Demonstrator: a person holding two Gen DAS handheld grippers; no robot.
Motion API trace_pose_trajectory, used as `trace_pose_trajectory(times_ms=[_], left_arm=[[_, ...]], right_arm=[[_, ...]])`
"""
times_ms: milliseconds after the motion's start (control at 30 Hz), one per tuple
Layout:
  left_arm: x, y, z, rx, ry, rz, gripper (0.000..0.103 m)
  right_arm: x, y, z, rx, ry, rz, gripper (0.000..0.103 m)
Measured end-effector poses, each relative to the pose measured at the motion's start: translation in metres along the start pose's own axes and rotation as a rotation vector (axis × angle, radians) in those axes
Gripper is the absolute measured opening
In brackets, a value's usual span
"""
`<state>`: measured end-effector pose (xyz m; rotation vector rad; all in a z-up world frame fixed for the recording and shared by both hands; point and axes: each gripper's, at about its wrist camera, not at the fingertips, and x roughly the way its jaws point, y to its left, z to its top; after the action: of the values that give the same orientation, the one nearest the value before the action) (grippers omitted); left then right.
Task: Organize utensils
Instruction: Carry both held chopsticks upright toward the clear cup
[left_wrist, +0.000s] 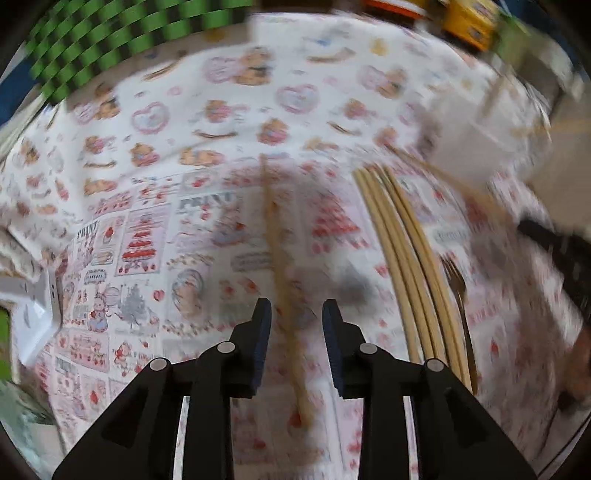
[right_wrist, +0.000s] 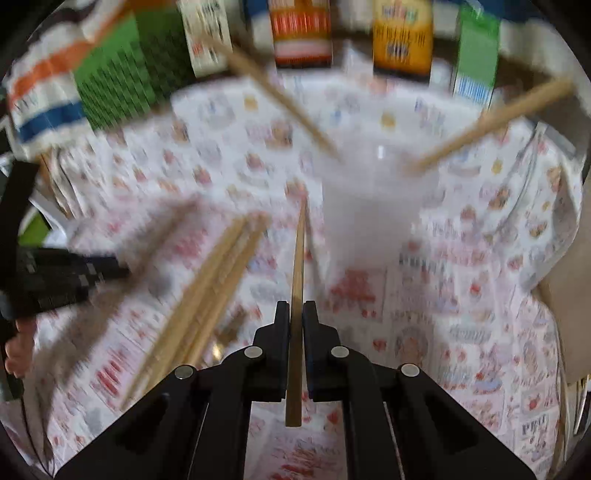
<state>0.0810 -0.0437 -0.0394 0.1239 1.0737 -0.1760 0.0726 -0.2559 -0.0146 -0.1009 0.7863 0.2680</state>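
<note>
The right gripper (right_wrist: 295, 308) is holding a single wooden chopstick (right_wrist: 298, 280), its fingers (right_wrist: 282, 332) clamped on the shaft so the stick is running straight out ahead between them, its tip pointing toward a clear plastic cup (right_wrist: 373, 206) on the patterned tabletop (right_wrist: 480, 295). Two more chopsticks are sitting in that cup, one leaning left (right_wrist: 280, 99) and one leaning right (right_wrist: 491, 122). A bundle of chopsticks (right_wrist: 207, 295) is lying on the cloth to the left of the gripper, and cartons and boxes (right_wrist: 402, 37) are lining the far edge.

Over on the left side, the left gripper (left_wrist: 296, 314) is hanging above a loose chopstick (left_wrist: 284, 280) that is lying on the tabletop (left_wrist: 147, 147); its fingers (left_wrist: 260, 332) are standing apart, either side of the stick in view and not pressing on it. The bundle of chopsticks (left_wrist: 406, 266) is resting just to the right, side by side, with what looks like a fork (left_wrist: 458, 291) beside it, too blurred to be sure. Everything is smeared with motion blur.
</note>
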Motion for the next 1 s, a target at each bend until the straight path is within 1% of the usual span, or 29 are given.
trace_pose_trajectory(times_ms=[67,133,200,267,300,400,433,467,500,533,600,667,700,733,800,833,900,1000], left_arm=[[-0.001,-0.007,-0.003,0.019,0.020,0.003,0.027],[0.003,-0.011,-0.006,0.026,0.054,-0.013,0.026],[0.009,-0.010,-0.007,0.024,0.082,-0.002,0.023],[0.012,-0.006,-0.008,0.004,0.082,0.055,0.022],[0.015,-0.004,-0.008,-0.009,0.087,0.071,0.022],[0.018,0.000,-0.007,-0.025,0.090,0.061,0.021],[0.019,0.001,-0.006,-0.027,0.091,0.056,0.020],[0.019,0.001,-0.007,-0.031,0.091,0.045,0.011],[0.019,0.002,-0.006,-0.038,0.093,0.032,0.007],[0.018,0.003,-0.006,-0.062,0.085,0.025,0.006],[0.007,0.007,-0.002,-0.112,0.011,0.028,0.006],[-0.012,0.006,-0.001,-0.123,-0.082,0.021,0.006],[-0.025,0.006,-0.002,-0.131,-0.145,0.012,0.006],[-0.036,0.006,-0.002,-0.142,-0.200,0.014,0.006],[-0.053,0.010,-0.002,-0.162,-0.285,0.026,0.006],[-0.061,0.014,-0.002,-0.174,-0.325,0.018,0.006],[-0.074,0.022,-0.002,-0.197,-0.389,-0.014,0.006],[-0.092,0.031,-0.005,-0.228,-0.468,-0.032,0.006]], right_arm=[[-0.014,0.001,0.003,-0.002,-0.081,-0.009,0.008],[-0.022,0.000,0.004,0.004,-0.123,-0.003,0.008],[-0.027,0.000,0.005,0.010,-0.157,0.003,0.008],[-0.032,0.001,0.007,0.012,-0.184,-0.001,0.008],[-0.033,0.002,0.008,0.012,-0.192,-0.003,0.008],[-0.035,0.000,0.007,0.011,-0.195,-0.003,0.008],[-0.036,0.000,0.006,0.011,-0.197,-0.001,0.008],[-0.037,0.000,0.005,0.014,-0.205,-0.002,0.008],[-0.037,0.000,0.005,0.014,-0.210,0.000,0.008],[-0.037,0.000,0.004,0.015,-0.215,0.001,0.008],[-0.039,0.001,0.004,0.014,-0.229,0.002,0.008],[-0.041,0.002,0.004,0.008,-0.237,0.008,0.008],[-0.043,0.003,0.003,0.006,-0.245,0.012,0.008],[-0.046,0.004,0.003,0.006,-0.257,0.016,0.008],[-0.053,0.003,0.003,0.006,-0.296,0.022,0.008],[-0.058,0.003,0.002,0.009,-0.324,0.023,0.008],[-0.064,0.001,0.002,0.022,-0.358,0.029,0.008],[-0.071,-0.002,0.000,0.045,-0.409,0.039,0.008]])
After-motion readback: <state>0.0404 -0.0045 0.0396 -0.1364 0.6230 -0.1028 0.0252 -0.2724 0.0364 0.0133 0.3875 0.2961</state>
